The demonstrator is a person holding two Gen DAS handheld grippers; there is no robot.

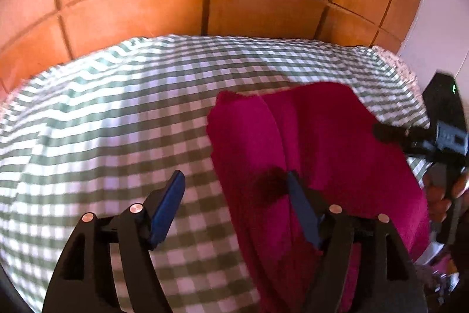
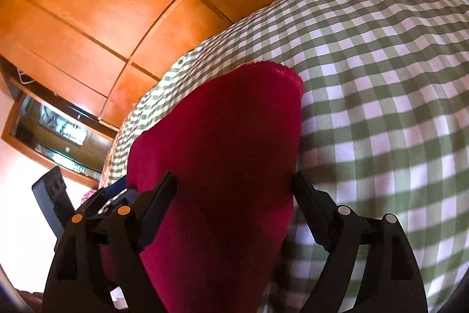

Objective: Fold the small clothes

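Note:
A crimson garment lies folded on the green-and-white checked bedspread, a fold line running along its length. My left gripper is open above its near left edge. One blue pad is over the checks, the other over the garment, and nothing is gripped. In the right wrist view the same garment stretches away from me. My right gripper is open, its fingers wide on either side of the cloth and not pinching it. One of the right gripper's fingers shows at the garment's right edge.
Glossy wooden wardrobe panels rise behind the bed. A wood-framed glass panel and a pale wall sit to the left in the right wrist view. A person's hand holds the right gripper. The checked bedspread spreads wide beside the garment.

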